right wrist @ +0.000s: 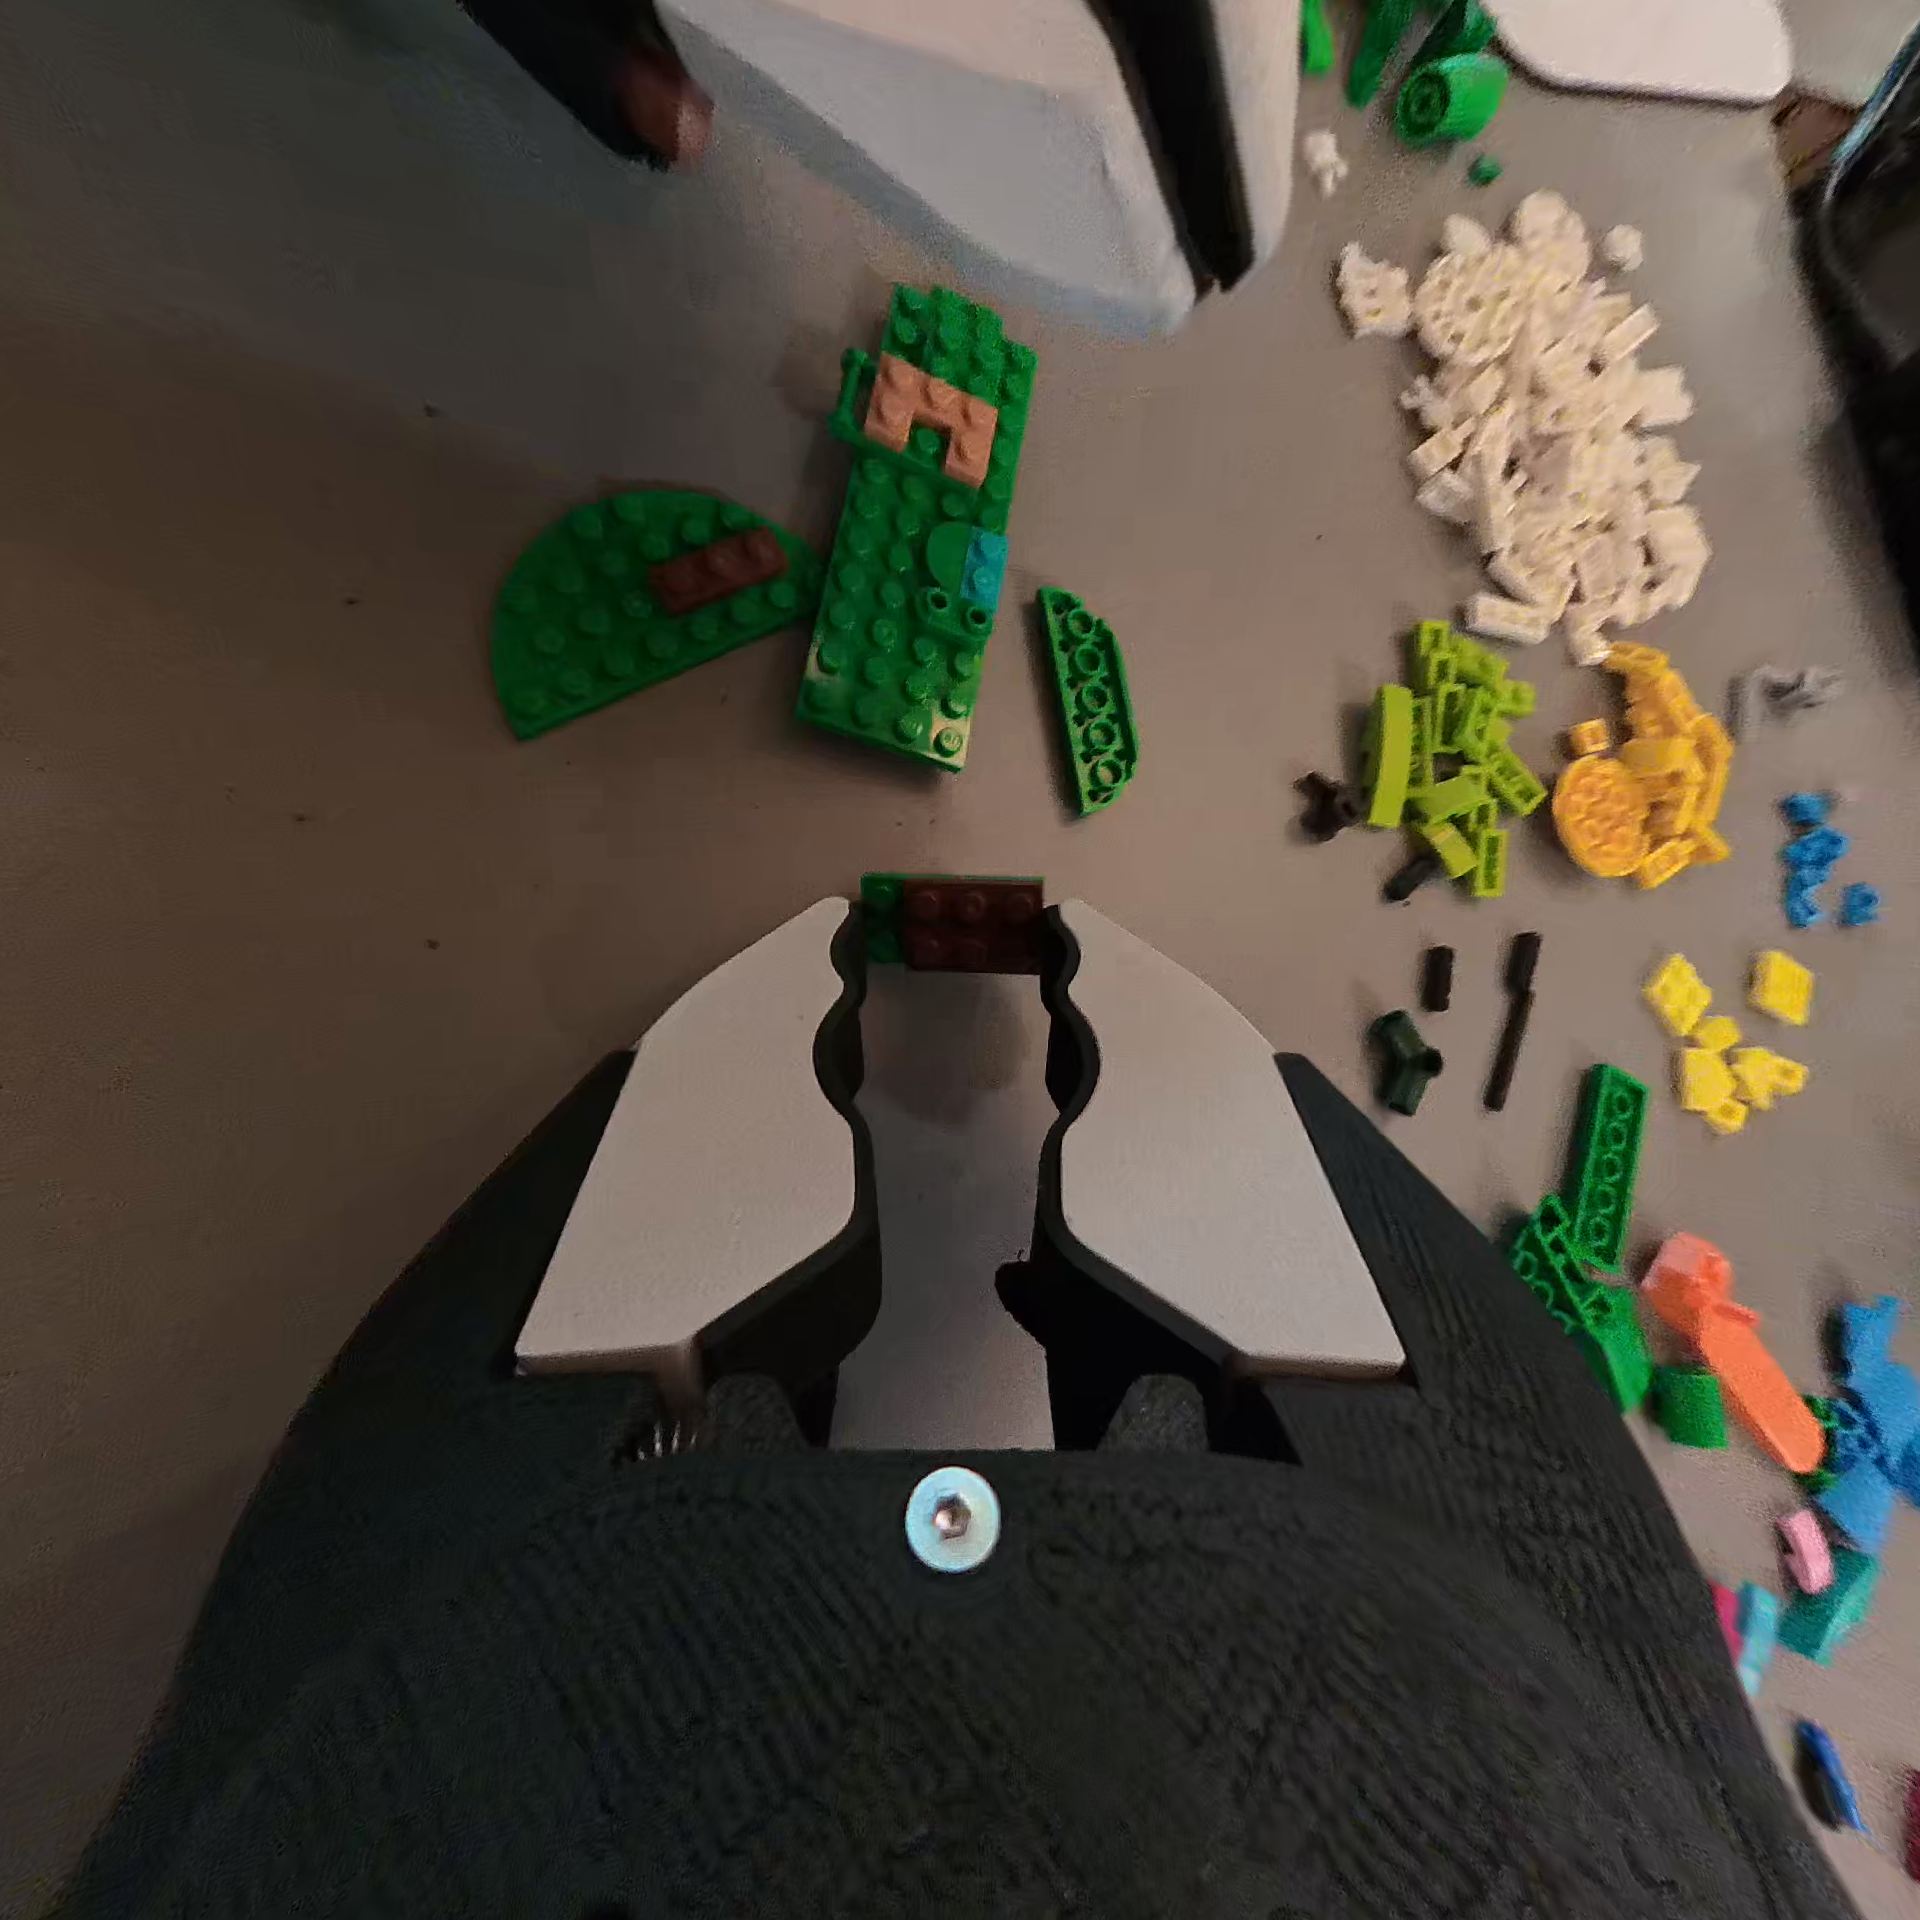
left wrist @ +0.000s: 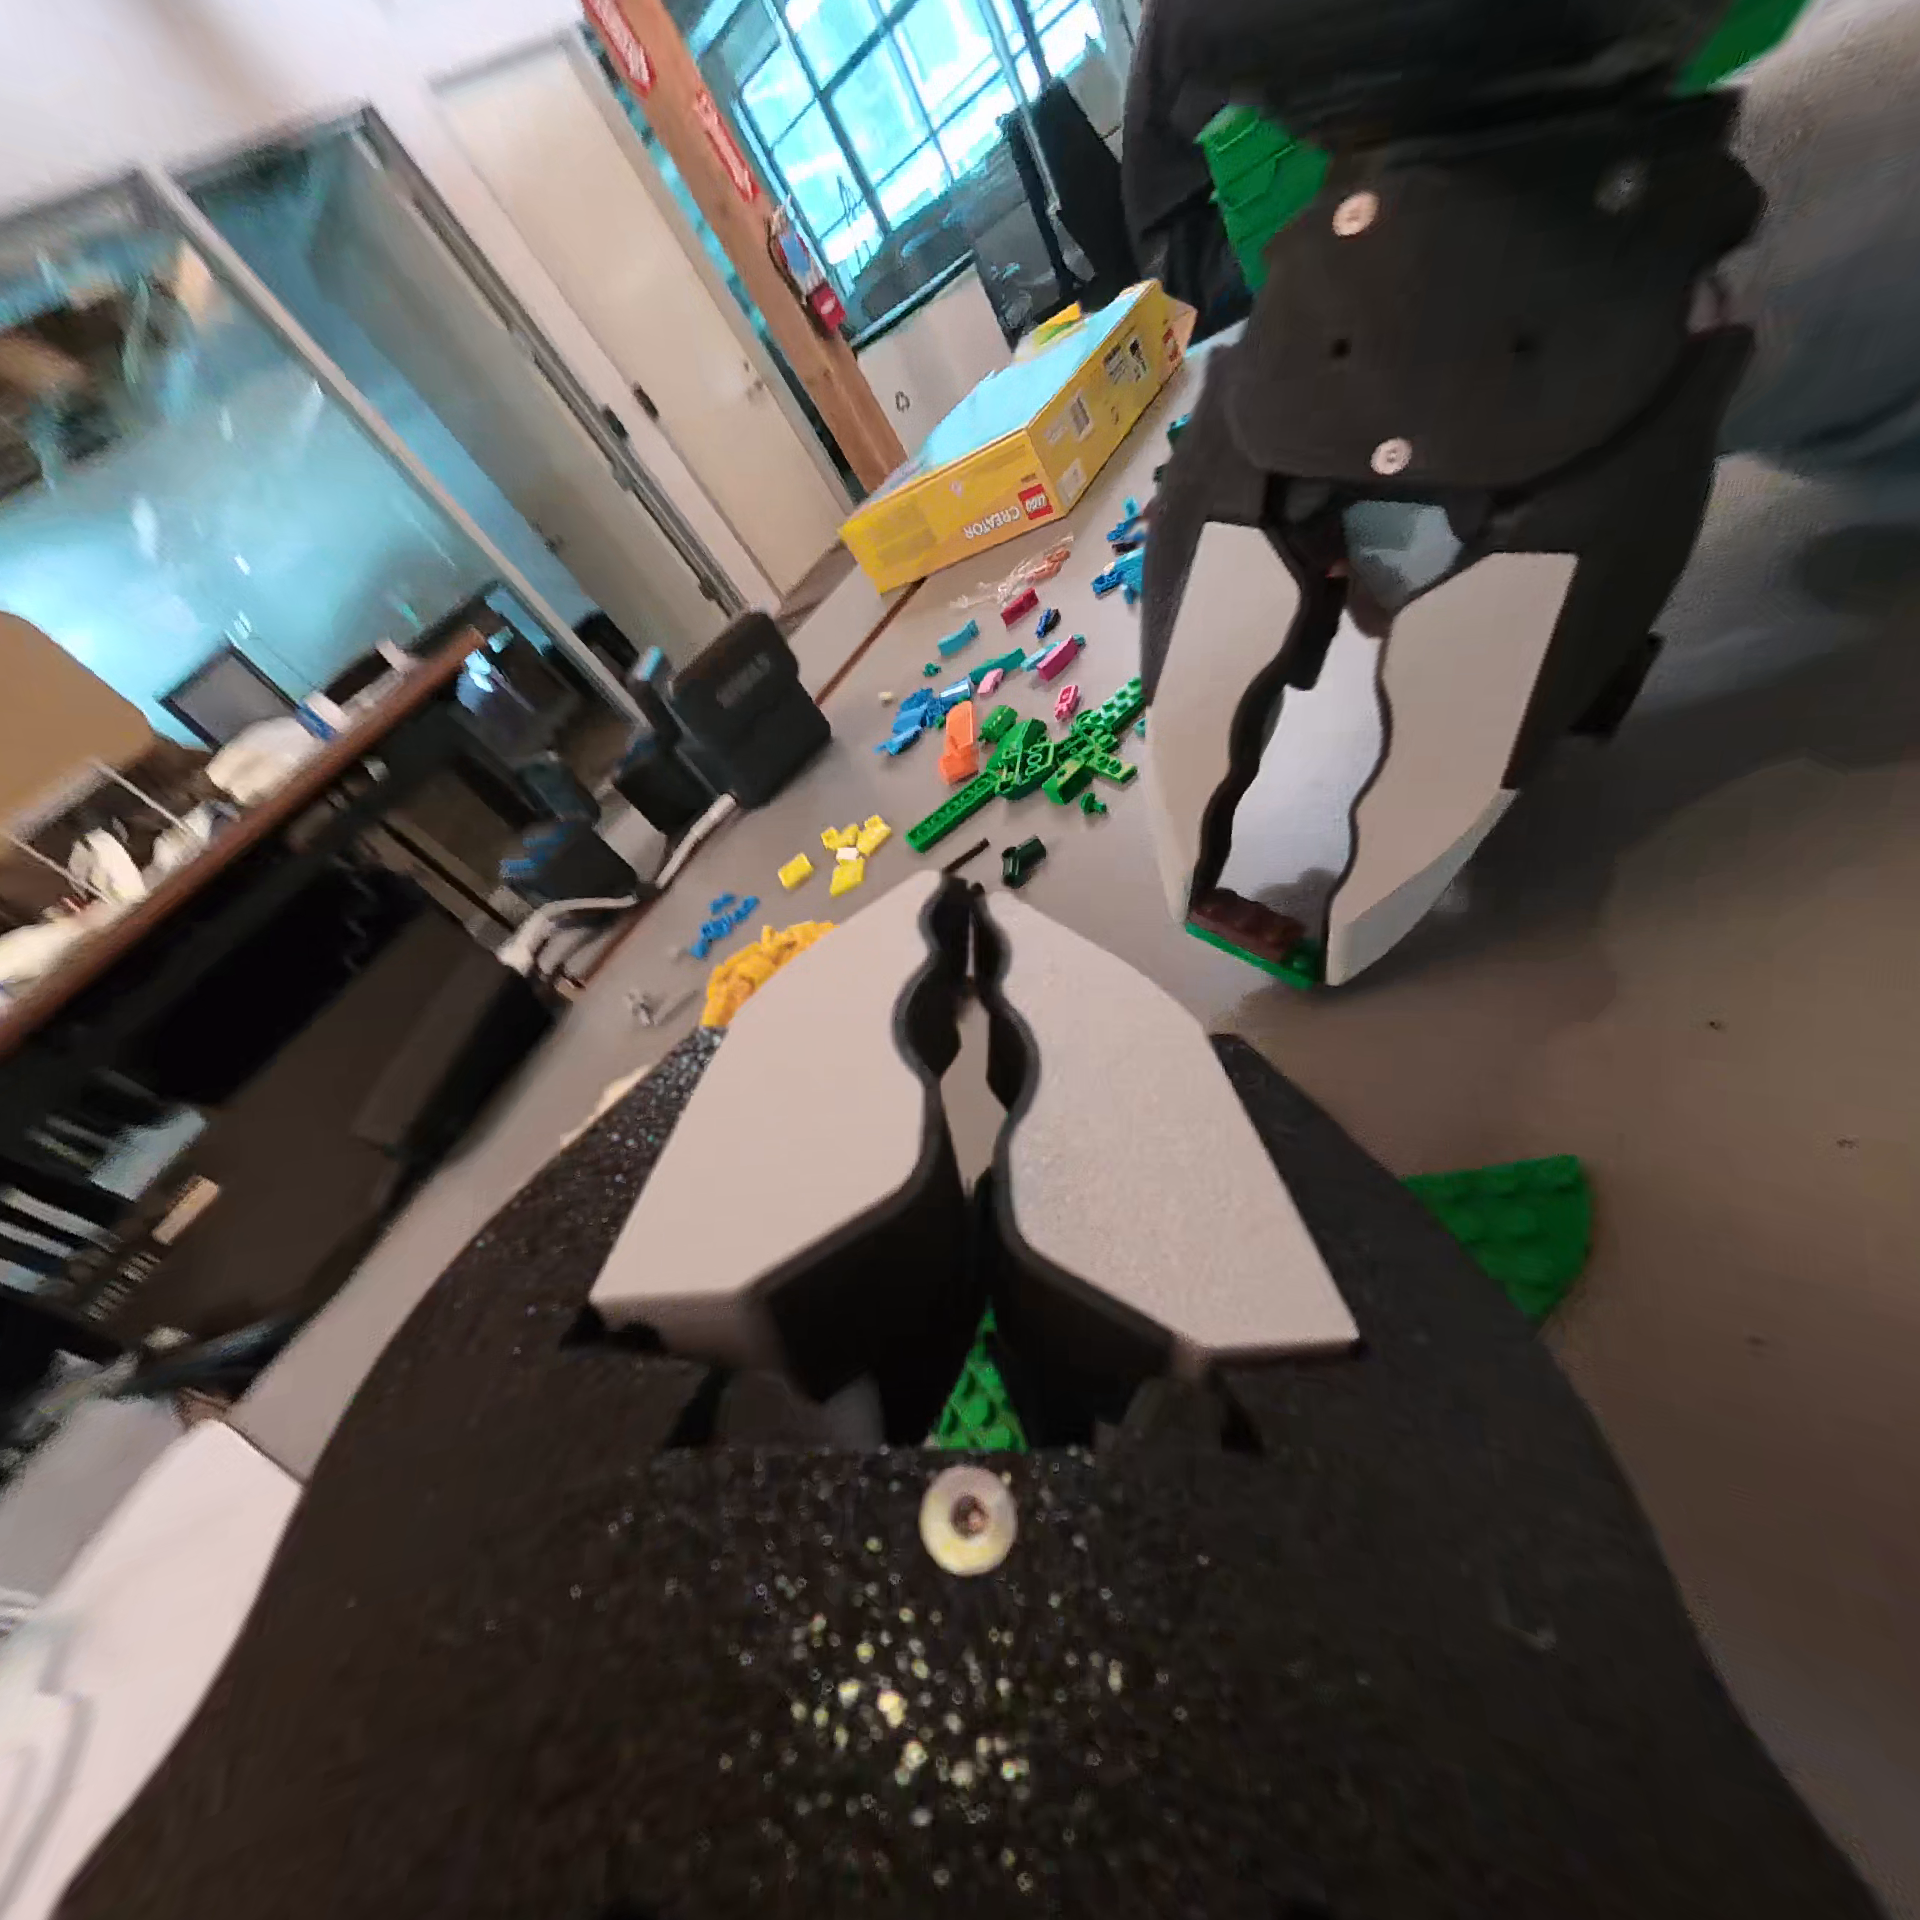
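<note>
Right gripper [right wrist: 954, 935] clamped on small green plastic plate topped with brown studded brick [right wrist: 971, 925], pads pressing both short ends, long axis spanning fingertips, just above grey counter [right wrist: 312, 935]. Ahead: long green studded baseplate assembly [right wrist: 920, 540], green half-round plate [right wrist: 623, 613] beside. Farther, left gripper [left wrist: 961, 904] fully closed, nothing visible between fingertips.

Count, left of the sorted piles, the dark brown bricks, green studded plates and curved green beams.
Dark brown studded plastic bricks: 2 (one on the half-round plate, one on the small plate)
Green studded plastic plates: 3 (half-round, long, small, gripped by the right gripper)
Curved green plastic beam with holes: 1
Total: 6
</note>
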Tool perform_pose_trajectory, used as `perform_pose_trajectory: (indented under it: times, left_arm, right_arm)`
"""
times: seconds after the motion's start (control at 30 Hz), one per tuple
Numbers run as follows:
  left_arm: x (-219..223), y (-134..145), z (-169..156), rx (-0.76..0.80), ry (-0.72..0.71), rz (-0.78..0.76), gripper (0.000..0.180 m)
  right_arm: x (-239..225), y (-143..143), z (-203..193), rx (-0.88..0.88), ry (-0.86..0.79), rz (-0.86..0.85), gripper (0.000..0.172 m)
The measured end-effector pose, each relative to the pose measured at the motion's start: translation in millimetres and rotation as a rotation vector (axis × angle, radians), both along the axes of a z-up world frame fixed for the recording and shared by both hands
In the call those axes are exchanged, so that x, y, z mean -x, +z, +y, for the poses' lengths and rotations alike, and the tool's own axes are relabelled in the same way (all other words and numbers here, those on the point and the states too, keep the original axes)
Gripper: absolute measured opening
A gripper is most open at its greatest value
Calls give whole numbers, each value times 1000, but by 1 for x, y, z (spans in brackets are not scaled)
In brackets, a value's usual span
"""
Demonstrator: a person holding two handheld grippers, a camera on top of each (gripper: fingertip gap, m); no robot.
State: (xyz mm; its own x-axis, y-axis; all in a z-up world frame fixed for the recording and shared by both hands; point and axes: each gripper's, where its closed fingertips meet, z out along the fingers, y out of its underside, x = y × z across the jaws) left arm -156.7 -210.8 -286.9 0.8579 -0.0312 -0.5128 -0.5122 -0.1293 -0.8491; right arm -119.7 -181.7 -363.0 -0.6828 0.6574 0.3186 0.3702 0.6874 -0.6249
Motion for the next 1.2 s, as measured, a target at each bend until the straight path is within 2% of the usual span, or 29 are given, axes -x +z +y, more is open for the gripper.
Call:
perform_pose_trajectory:
  times: [0.2, 0.3, 0.5, 0.6, 0.67, 0.73, 0.83, 0.9, 0.97, 1.03, 1.1, 1.2]
  left_arm:
    - [-25, 11, -7, -71, -95, 239, 0]
    - [-27, 19, -10, -108, -87, 313, 0]
    - [-25, 26, -10, -183, -9, 520, 0]
    - [-30, 20, -8, -189, -8, 608, 0]
    - [-33, 15, -5, -170, -21, 609, 3]
    - [-30, 8, -3, -125, -27, 510, 11]
    - [-4, -10, 3, 44, 59, 182, 24]
    - [27, -22, 1, 143, 214, -33, 33]
    - [56, -37, -7, 236, 362, -170, 46]
    - [66, -47, -12, 291, 404, -284, 60]
    - [69, -52, -14, 306, 413, -359, 65]
    - [71, -59, -15, 337, 419, -363, 67]
  right_arm:
    - [-5, -2, 3, 57, -39, -65, 31]
    - [-5, -2, 4, 87, -54, -73, 31]
    - [-1, 11, -2, 181, -52, -28, 43]
    - [3, 18, -1, 195, -50, 26, 43]
    - [5, 22, -3, 205, -46, 53, 43]
    - [6, 25, -4, 209, -40, 80, 43]
    - [11, 30, -3, 204, -47, 131, 42]
    - [18, 37, -1, 200, -71, 199, 42]
    - [31, 47, 5, 181, -137, 313, 36]
    - [44, 56, 17, 138, -246, 429, 32]
    - [50, 61, 20, 103, -310, 498, 27]
    - [52, 62, 17, 71, -324, 548, 22]
